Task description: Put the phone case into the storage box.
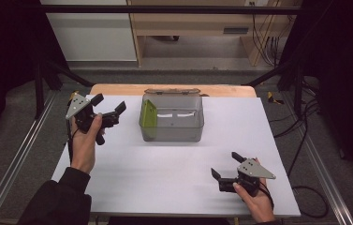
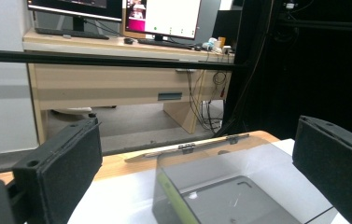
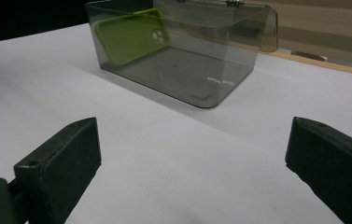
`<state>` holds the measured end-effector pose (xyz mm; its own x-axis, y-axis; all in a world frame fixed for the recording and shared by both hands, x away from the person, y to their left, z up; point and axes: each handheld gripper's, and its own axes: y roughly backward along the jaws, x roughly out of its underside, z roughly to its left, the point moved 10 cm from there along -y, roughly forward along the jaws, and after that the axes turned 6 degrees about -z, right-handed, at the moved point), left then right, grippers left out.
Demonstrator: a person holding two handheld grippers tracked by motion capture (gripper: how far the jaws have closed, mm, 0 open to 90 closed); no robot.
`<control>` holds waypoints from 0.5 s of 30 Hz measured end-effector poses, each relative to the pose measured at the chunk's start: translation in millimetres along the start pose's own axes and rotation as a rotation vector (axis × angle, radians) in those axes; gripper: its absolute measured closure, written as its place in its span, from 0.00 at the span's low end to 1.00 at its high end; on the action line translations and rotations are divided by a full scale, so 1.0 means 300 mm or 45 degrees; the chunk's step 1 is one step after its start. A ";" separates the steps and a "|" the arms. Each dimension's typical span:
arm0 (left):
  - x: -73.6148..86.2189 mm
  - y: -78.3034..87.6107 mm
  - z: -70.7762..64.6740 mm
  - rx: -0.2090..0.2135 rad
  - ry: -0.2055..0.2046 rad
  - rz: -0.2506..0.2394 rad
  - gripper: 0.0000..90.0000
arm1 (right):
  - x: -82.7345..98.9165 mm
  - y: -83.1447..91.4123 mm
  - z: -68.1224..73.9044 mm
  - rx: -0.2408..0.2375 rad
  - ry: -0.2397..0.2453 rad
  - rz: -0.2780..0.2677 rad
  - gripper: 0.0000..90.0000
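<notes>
A clear grey plastic box (image 1: 179,136) stands at the back middle of the white table, its lid folded open behind it. A green phone case (image 1: 148,116) leans upright against the box's left inner wall; the right gripper view shows the case (image 3: 131,36) through the box wall (image 3: 211,70). My left gripper (image 1: 109,106) is held up to the left of the box, open and holding nothing; its own view looks over the box's near corner (image 2: 201,196). My right gripper (image 1: 226,165) hovers near the front right of the table, open and holding nothing.
The white sheet (image 1: 174,178) covers the table, with a wooden edge (image 1: 118,89) showing behind the box. Black frame bars and cables stand at both sides. A desk with monitors (image 2: 159,18) lies beyond the table.
</notes>
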<state>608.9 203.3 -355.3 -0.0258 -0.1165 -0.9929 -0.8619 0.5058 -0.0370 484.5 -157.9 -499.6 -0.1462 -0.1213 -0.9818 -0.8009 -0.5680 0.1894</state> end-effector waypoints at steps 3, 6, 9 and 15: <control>-0.002 0.010 0.014 -0.008 -0.001 0.001 0.02 | 0.002 -0.001 -0.001 0.007 0.003 0.006 0.04; -0.011 0.024 0.025 -0.010 0.006 -0.014 0.02 | 0.004 -0.001 0.001 0.002 0.017 0.008 0.04; -0.011 0.037 0.039 -0.016 0.009 -0.018 0.01 | 0.005 -0.001 0.000 0.005 0.016 0.011 0.04; -0.005 0.057 0.066 -0.031 0.016 -0.016 0.01 | 0.006 -0.001 0.000 0.007 0.022 0.014 0.04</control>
<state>604.2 229.2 -356.7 -0.0208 -0.1336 -0.9908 -0.8741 0.4835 -0.0469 484.5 -158.0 -501.3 -0.1449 -0.1417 -0.9793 -0.8025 -0.5621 0.2001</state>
